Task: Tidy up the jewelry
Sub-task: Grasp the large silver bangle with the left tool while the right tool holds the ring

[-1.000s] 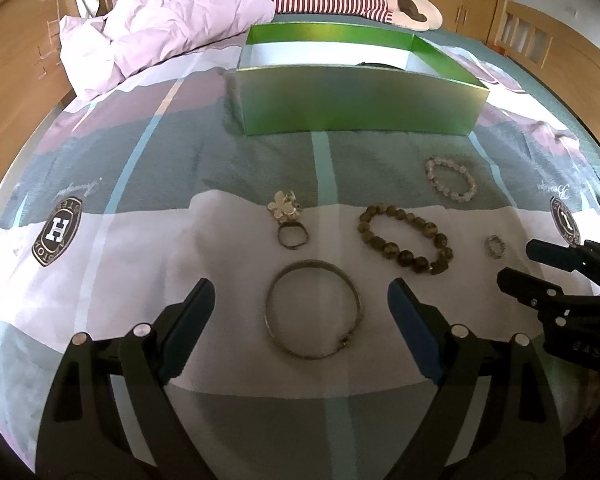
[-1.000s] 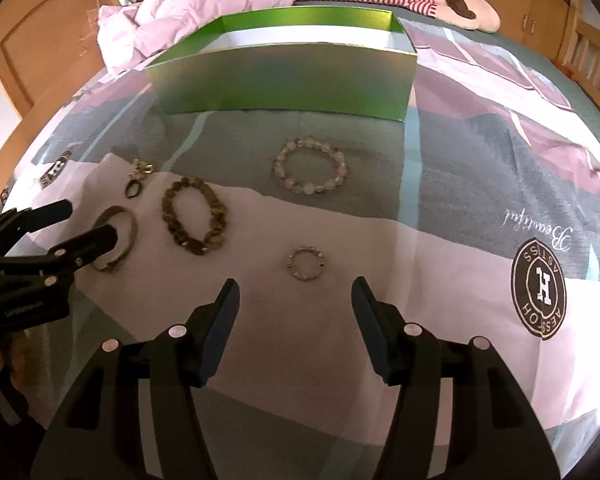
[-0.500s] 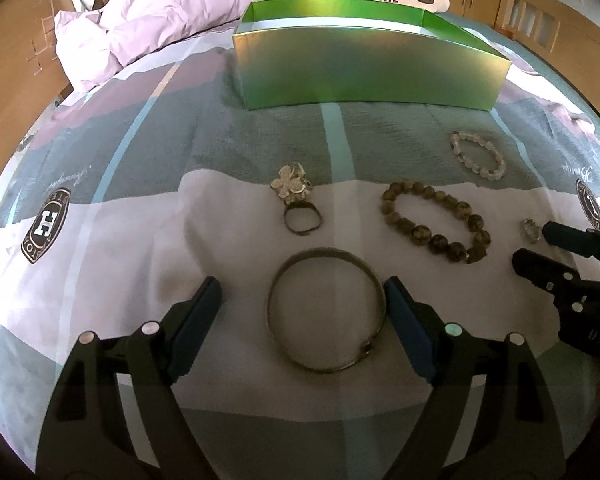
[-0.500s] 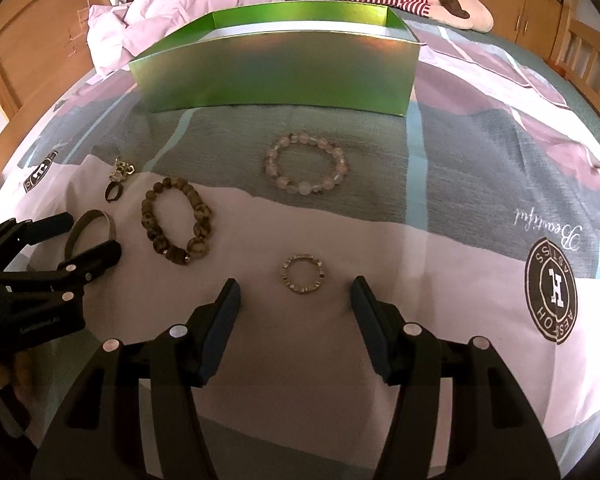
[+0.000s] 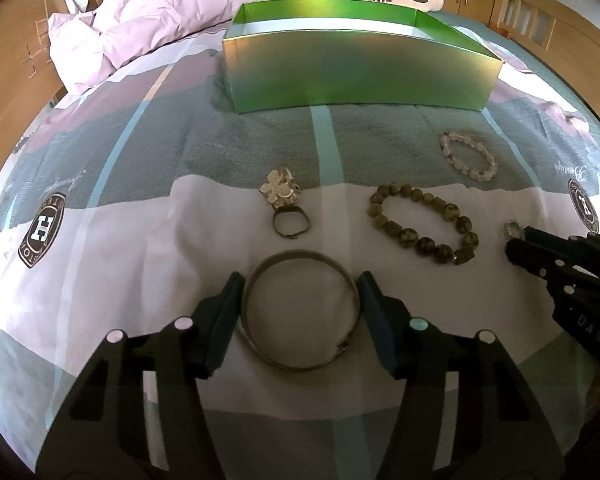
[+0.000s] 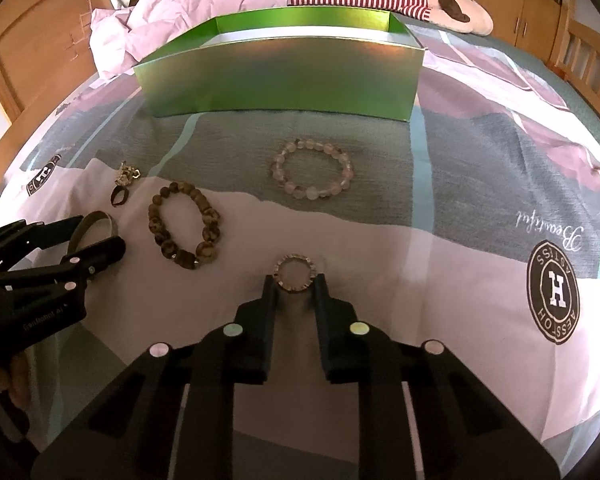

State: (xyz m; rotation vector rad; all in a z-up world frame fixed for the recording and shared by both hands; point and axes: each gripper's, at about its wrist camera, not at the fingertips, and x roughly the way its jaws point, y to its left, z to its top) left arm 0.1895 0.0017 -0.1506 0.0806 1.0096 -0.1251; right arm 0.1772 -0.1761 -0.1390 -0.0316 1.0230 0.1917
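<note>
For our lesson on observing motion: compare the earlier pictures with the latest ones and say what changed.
Both moved forward and narrowed: the left hand-held gripper now brackets the metal bangle, the right hand-held gripper the small beaded ring. Neither looks lifted. Other jewelry and the green box stayed put.

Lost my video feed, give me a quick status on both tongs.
Left tongs straddling metal bangle. Right tongs closing on small ring. Neither lifted. Green box open, path clear.

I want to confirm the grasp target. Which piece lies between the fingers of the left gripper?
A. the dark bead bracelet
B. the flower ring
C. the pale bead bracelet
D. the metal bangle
D: in the left wrist view, the left gripper has one finger on each side of the metal bangle.
</note>
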